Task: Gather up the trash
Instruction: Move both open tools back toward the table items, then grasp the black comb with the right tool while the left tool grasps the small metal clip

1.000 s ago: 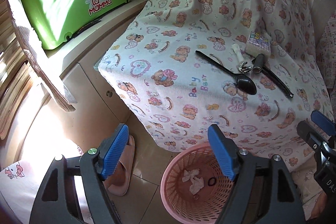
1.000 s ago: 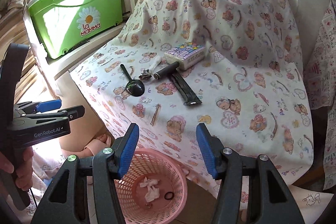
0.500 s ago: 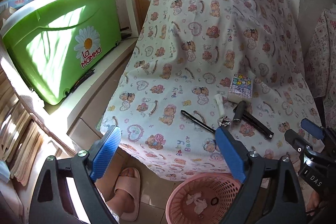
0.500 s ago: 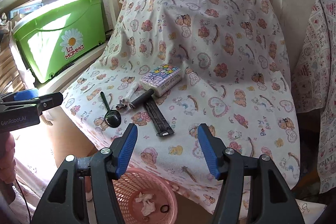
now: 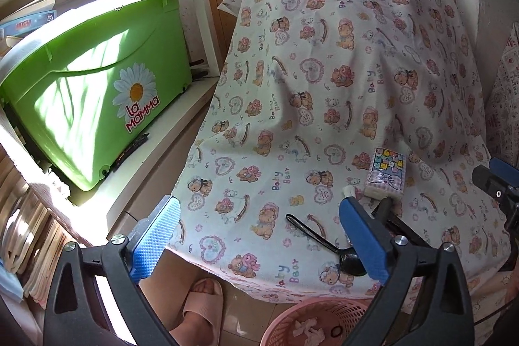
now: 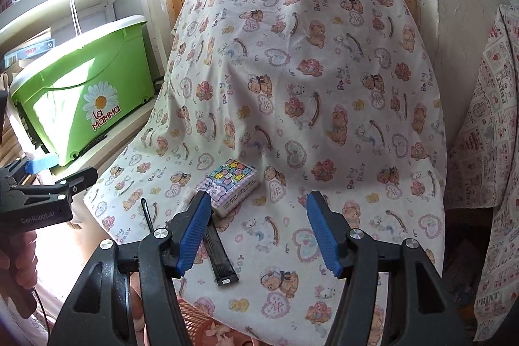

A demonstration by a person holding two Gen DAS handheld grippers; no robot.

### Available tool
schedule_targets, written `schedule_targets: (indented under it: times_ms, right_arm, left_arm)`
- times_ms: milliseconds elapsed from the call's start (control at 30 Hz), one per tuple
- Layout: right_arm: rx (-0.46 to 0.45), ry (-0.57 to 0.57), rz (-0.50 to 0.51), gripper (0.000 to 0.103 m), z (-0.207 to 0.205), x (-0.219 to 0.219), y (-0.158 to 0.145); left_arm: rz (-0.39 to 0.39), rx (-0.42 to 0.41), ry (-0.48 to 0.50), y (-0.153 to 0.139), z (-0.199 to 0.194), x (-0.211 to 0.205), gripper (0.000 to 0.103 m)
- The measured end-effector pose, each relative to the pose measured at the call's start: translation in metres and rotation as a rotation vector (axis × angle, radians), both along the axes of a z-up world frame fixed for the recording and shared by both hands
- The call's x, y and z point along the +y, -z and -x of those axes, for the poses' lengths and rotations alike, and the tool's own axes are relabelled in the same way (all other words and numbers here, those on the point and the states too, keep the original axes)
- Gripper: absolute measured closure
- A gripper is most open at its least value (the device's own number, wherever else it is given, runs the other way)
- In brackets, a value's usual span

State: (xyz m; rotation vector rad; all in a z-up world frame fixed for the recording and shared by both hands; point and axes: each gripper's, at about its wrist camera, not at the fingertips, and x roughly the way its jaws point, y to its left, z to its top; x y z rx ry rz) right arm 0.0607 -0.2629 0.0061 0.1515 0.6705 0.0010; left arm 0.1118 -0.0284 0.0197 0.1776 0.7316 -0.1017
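A pink mesh trash basket (image 5: 327, 323) with crumpled white tissue stands on the floor under the table's front edge; its rim shows low in the right wrist view (image 6: 198, 318). On the bear-print cloth (image 5: 308, 125) lie a tissue pack (image 5: 387, 175), a black spoon (image 5: 327, 245), a small white scrap (image 5: 349, 191) and a black strap (image 6: 220, 255). The tissue pack also shows in the right wrist view (image 6: 232, 185). My left gripper (image 5: 259, 244) is open and empty above the table's front edge. My right gripper (image 6: 256, 232) is open and empty, just short of the tissue pack.
A green "La Mamma" tub (image 5: 97, 86) sits on a white shelf at the left. A foot in a pink slipper (image 5: 198, 304) stands beside the basket. The cloth rises over a hump at the back. A patterned curtain (image 6: 486, 151) hangs at the right.
Both grippers have risen and tilted up from the basket toward the table. The basket has slid to the bottom edge of both views. Both stay open and empty.
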Motion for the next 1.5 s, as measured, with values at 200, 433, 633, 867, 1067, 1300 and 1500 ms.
schedule_targets:
  times_ms: [200, 433, 633, 867, 1067, 1300, 1500]
  right_arm:
    - [0.048, 0.031, -0.061, 0.038, -0.010, -0.017, 0.022]
    - [0.092, -0.022, -0.065, 0.038, -0.018, -0.004, 0.042]
    - [0.151, -0.142, -0.008, 0.038, -0.018, 0.033, 0.061]
    - [0.215, -0.243, 0.074, 0.051, -0.020, 0.060, 0.079]
    - [0.229, -0.246, 0.118, 0.070, -0.024, 0.058, 0.084]
    - [0.233, -0.277, 0.161, 0.084, -0.022, 0.064, 0.083]
    - [0.228, -0.256, 0.128, 0.089, -0.015, 0.054, 0.073]
  left_arm:
    - [0.003, 0.034, 0.001, 0.014, -0.014, 0.008, 0.006]
    - [0.034, 0.076, -0.001, 0.030, -0.021, 0.009, 0.007]
    - [0.056, 0.083, -0.018, 0.035, -0.020, 0.013, 0.007]
    - [0.063, 0.077, -0.018, 0.032, -0.019, 0.016, 0.007]
    - [0.074, 0.097, -0.009, 0.037, -0.018, 0.012, 0.020]
    - [0.092, 0.182, 0.127, 0.054, -0.010, -0.016, 0.070]
    - [0.049, 0.237, 0.261, 0.074, 0.004, -0.050, 0.073]
